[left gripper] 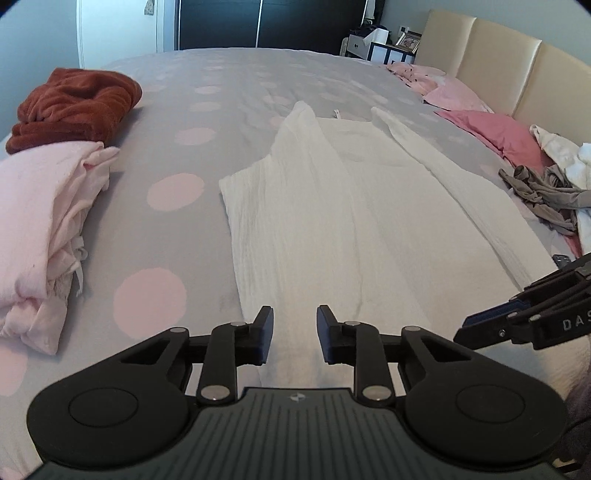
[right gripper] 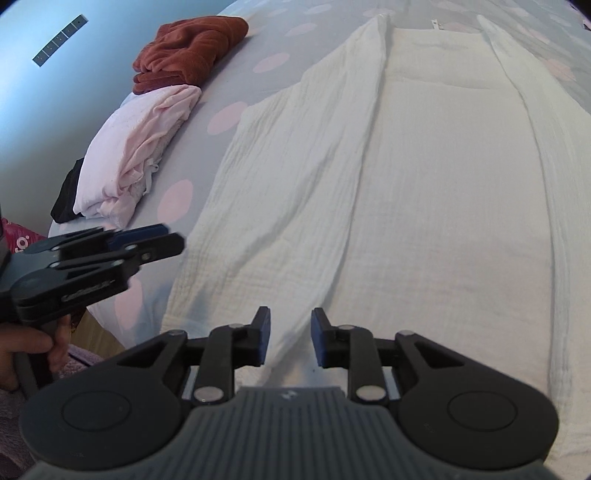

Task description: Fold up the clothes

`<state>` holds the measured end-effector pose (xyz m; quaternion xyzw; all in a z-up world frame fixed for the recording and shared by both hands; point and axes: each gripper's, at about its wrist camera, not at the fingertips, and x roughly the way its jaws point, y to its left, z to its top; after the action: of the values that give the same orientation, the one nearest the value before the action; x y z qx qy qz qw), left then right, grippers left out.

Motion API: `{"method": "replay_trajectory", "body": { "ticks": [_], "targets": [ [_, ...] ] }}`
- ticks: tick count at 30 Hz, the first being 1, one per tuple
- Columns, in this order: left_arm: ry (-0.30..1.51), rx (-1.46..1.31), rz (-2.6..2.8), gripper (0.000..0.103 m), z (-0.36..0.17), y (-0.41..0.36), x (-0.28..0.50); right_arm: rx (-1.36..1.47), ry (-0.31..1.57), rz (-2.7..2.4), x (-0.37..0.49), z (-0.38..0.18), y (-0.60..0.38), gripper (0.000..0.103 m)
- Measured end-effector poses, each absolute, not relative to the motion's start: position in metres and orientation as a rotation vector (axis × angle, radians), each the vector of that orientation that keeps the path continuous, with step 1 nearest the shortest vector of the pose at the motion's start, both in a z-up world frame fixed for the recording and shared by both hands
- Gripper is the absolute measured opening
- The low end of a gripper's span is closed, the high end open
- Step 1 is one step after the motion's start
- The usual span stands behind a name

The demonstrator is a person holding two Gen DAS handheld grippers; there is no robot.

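The white garment (right gripper: 424, 184) lies flat on the bed (left gripper: 221, 88), both sides already folded inward; my left gripper (left gripper: 294, 334) and right gripper (right gripper: 290, 338) hover parted and empty above its near hem; I'd pinch both corners evenly, then lift together.

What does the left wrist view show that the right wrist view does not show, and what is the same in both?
Only the left wrist view shows the cream headboard, the pink pillows, a grey crumpled garment and the dark wardrobe. Only the right wrist view shows the person's hand holding the left gripper. Both show the white garment spread flat on the dotted bedcover, the rust-red pile beside the pale pink pile, and open jaws holding nothing.
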<state>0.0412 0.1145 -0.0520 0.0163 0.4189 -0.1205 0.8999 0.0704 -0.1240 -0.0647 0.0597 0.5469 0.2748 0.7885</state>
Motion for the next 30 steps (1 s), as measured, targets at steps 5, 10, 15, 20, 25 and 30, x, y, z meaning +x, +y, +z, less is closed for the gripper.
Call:
{"method": "replay_trajectory", "body": {
  "ticks": [5,10,15,20,25,30],
  "targets": [
    [0.871,0.124,-0.250,0.013,-0.067,0.102,0.059,0.129,1.194,0.613,0.078,-0.069,-0.118,0.028],
    [0.892,0.113,-0.242,0.000,-0.079,0.106,0.068,0.132,1.212,0.621,0.085,-0.074,-0.116,0.028],
    [0.883,0.091,-0.273,0.000,-0.067,0.108,0.056,0.151,1.213,0.602,0.090,-0.075,-0.123,0.028],
    [0.894,0.067,-0.338,0.000,-0.049,0.106,0.030,0.179,1.180,0.570,0.089,-0.065,-0.141,0.031],
    [0.929,0.047,-0.441,0.000,-0.026,0.098,-0.012,0.203,1.154,0.538,0.082,-0.054,-0.164,0.033],
    [0.997,0.124,-0.580,0.000,-0.018,0.074,-0.060,0.181,1.141,0.536,0.067,-0.043,-0.180,0.033]
  ]
}}
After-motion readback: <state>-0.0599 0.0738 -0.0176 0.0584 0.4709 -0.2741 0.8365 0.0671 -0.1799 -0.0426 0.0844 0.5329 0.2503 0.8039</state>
